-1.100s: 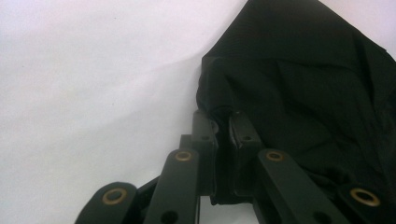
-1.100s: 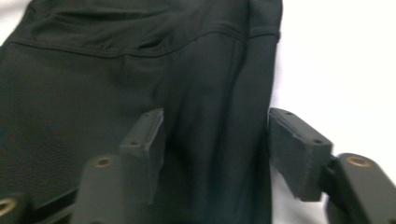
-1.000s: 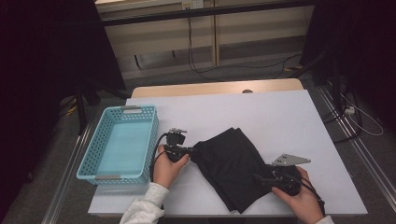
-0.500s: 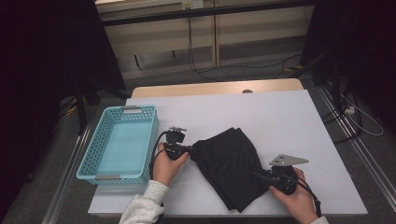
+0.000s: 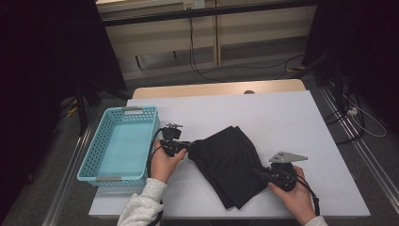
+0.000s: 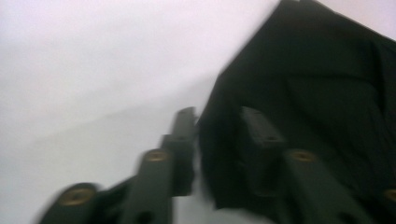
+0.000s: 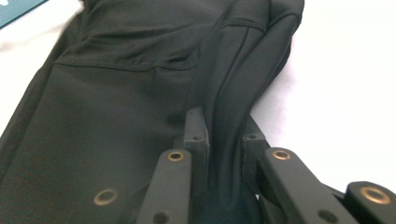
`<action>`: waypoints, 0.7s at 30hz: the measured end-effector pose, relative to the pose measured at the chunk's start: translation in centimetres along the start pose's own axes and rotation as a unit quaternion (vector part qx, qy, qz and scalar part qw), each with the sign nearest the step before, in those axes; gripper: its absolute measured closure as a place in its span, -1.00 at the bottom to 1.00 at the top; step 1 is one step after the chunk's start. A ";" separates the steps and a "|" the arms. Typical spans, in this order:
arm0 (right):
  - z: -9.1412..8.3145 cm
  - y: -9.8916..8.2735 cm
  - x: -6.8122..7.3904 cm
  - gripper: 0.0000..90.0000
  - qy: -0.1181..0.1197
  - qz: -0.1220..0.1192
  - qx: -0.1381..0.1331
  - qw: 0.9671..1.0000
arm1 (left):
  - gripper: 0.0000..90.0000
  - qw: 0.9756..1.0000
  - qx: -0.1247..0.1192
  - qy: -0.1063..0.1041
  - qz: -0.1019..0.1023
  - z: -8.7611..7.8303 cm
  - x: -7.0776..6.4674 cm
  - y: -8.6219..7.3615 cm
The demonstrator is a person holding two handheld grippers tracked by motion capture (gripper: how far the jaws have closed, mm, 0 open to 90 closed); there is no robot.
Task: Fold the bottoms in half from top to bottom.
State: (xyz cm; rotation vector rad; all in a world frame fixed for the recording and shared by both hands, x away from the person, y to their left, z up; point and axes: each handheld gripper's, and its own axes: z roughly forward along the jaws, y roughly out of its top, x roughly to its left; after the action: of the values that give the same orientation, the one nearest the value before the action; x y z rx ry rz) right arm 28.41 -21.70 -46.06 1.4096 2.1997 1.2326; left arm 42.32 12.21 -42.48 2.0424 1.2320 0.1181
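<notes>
Since a second ago the left gripper (image 5: pixel 188 146) has just been opening, jaws parted astride the black garment's (image 5: pixel 230 162) left edge mid-table; the right gripper (image 5: pixel 258 172) now pinches a fold; next, probably lifting it toward the basket (image 5: pixel 89 165)

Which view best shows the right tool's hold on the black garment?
The right gripper view: the right tool has a raised fold of the black garment pinched between its jaws, seen close and sharp. The high view shows the whole garment on the table, but the grip is small there. The left gripper view shows a blurred garment edge.
</notes>
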 end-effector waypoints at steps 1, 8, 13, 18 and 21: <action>0.0 0.0 -0.1 0.75 0.000 0.003 0.000 1.000 | 0.17 1.000 -0.004 0.000 -0.002 0.0 0.1 0.1; 0.0 -0.1 0.0 0.75 0.002 0.002 0.001 1.000 | -0.37 1.000 0.018 0.001 0.009 1.9 0.2 -0.3; 0.0 -0.1 -0.1 0.74 0.002 0.003 0.002 1.000 | -0.36 0.999 0.033 -0.007 0.006 2.2 -0.2 -0.5; 0.0 -0.1 0.0 0.74 0.002 0.003 0.002 1.000 | -0.12 0.998 0.057 0.004 0.035 2.5 -1.8 -0.5; 0.0 -0.1 0.0 0.74 0.001 0.000 0.002 1.000 | 0.16 0.997 0.071 0.000 0.029 2.4 -2.0 -0.3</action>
State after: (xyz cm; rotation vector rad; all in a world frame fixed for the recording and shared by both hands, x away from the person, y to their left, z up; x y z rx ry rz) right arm 28.32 -21.68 -46.15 1.4100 2.2051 1.2302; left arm 42.03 9.39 -43.89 2.2006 1.2118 0.0587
